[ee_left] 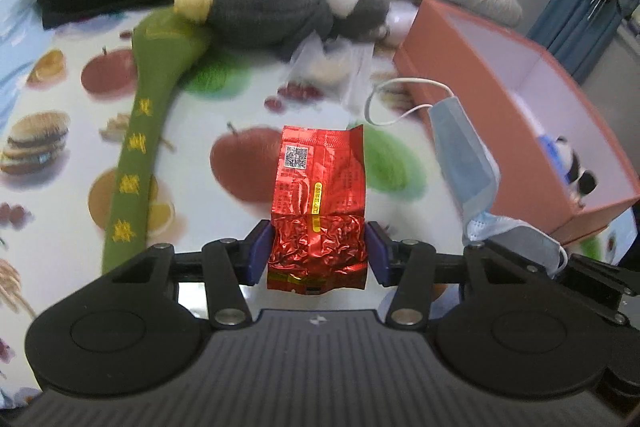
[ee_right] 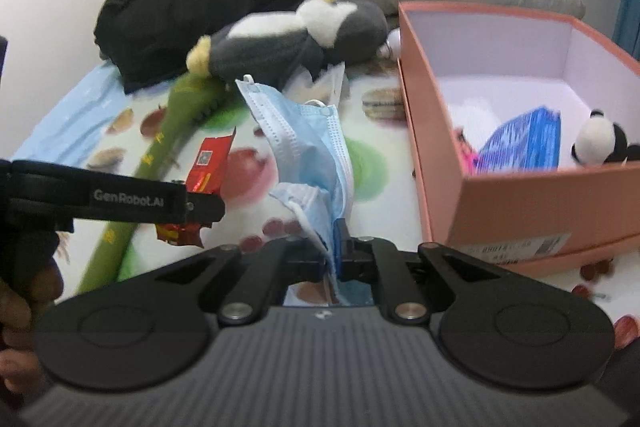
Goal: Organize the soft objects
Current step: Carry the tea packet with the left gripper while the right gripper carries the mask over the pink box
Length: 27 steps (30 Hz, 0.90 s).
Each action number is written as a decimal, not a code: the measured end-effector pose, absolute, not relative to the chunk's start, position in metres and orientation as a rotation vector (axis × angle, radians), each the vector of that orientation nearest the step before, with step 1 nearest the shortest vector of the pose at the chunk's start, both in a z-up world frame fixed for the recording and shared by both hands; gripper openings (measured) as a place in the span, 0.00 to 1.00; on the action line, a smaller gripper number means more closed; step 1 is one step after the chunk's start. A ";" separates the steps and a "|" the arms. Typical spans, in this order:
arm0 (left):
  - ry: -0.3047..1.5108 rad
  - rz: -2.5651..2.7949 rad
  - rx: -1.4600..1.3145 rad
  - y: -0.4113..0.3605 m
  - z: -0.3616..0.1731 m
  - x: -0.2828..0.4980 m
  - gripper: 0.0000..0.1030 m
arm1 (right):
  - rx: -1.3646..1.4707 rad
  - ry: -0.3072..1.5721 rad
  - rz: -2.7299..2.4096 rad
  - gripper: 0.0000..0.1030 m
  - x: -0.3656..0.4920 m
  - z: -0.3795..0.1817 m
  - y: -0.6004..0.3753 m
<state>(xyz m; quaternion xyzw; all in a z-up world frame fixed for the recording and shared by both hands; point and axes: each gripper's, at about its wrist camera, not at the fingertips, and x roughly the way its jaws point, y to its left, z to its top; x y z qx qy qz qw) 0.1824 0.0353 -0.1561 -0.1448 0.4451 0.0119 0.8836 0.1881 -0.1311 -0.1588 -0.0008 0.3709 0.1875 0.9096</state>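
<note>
A crinkled red foil packet (ee_left: 318,211), glossy and flat-sealed at both ends, stands between the blue pads (ee_left: 260,251) of the left gripper (ee_left: 318,253), which clamp its wrinkled lower half clear of the fruit-printed cloth (ee_left: 60,107). Just beside it, a pleated blue face mask (ee_right: 308,147), soft and folded, hangs upward from the right gripper (ee_right: 334,247), whose jaws are pinched nearly together on its edge. Beyond lie a grey plush toy (ee_left: 288,3) and a long green fabric piece (ee_left: 144,131); the pink cardboard box (ee_right: 440,131) seems to hold a small panda plush (ee_right: 600,139).
</note>
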 end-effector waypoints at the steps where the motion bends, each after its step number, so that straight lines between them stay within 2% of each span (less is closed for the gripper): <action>1: 0.915 0.023 -0.306 0.036 -0.149 0.182 0.54 | 0.001 0.756 0.390 0.08 0.188 -0.152 -0.132; 10: 0.833 -0.006 -0.336 0.038 -0.085 0.192 0.54 | 0.029 0.670 0.420 0.08 0.199 -0.090 -0.136; 19: 0.749 -0.077 -0.322 0.004 -0.025 0.227 0.54 | 0.046 0.579 0.389 0.08 0.224 -0.038 -0.165; 27: 0.732 -0.179 -0.299 -0.050 -0.003 0.279 0.54 | 0.064 0.559 0.298 0.08 0.258 -0.020 -0.216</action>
